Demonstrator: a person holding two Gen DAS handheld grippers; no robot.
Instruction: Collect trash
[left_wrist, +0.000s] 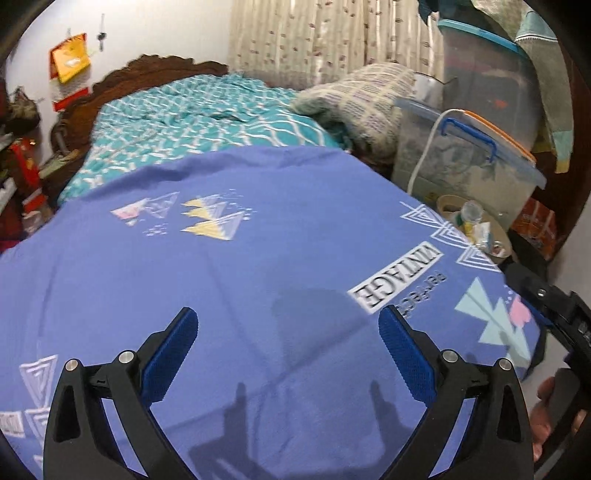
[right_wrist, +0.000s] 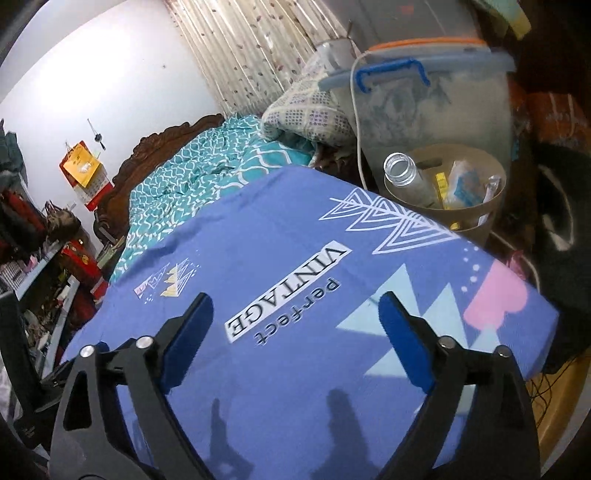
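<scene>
Trash sits collected in the tan bin (right_wrist: 476, 221) just past the far corner of the blue sheet (right_wrist: 295, 295): a clear bottle (right_wrist: 406, 173) stands mouth-up against the near wall, with wrappers (right_wrist: 465, 184) packed beside it. I hold my left gripper (left_wrist: 288, 343) and my right gripper (right_wrist: 295, 332) above the sheet, both released, jaws spread wide with nothing between the pads. Both tools point down at bare fabric; no loose item shows on the sheet in either view. I judge the collection largely complete. The bin stands beside the mattress edge, below the storage box (right_wrist: 436, 107), presumably so drops from the bed side need only a short reach.
</scene>
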